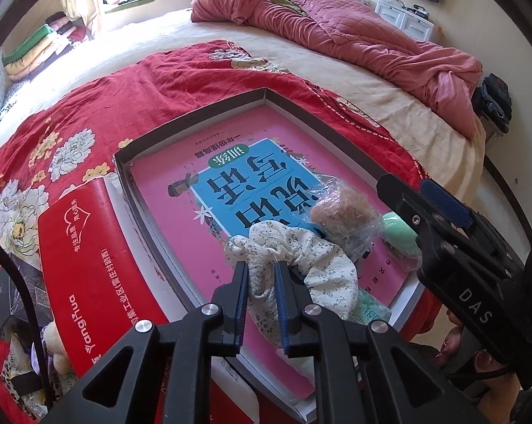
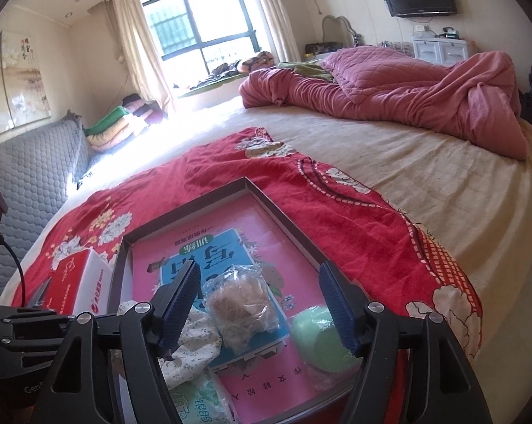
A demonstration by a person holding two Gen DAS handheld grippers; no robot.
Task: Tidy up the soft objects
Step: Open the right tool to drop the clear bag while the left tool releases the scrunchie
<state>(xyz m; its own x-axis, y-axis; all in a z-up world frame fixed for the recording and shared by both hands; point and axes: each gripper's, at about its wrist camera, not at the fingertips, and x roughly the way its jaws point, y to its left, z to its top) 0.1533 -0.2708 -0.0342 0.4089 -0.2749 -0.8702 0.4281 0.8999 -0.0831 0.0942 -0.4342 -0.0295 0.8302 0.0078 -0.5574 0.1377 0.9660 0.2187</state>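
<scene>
A shallow grey-rimmed box lid (image 1: 209,113) lies on a red floral blanket (image 1: 89,106) spread over a wide bed, near the bed's closest edge, and serves as the tray for soft items. A pink and blue workbook (image 1: 230,176) lines its bottom. The left claw (image 1: 261,275) is closed on a white floral scrunchie (image 1: 301,261), pinching a fold of the fabric between its blue pads while the rest of the scrunchie rests in the tray's near right part. Touching the scrunchie on its far side sits a clear bag holding a tan fuzzy item (image 1: 343,212), and a pale green foam ball (image 1: 400,233) lies just beside that, against the tray's right wall. A green tissue packet (image 2: 198,402) lies at the tray's near edge. The right claw (image 2: 266,304) hovers above these items with its jaws spread wide, holding nothing. A red carton (image 1: 89,265) stands outside the tray's left wall. The step in hand looks like placing or arranging the scrunchie inside the tray. The next move likely calls for the left claw to release the fabric cleanly without dragging the bag.
</scene>
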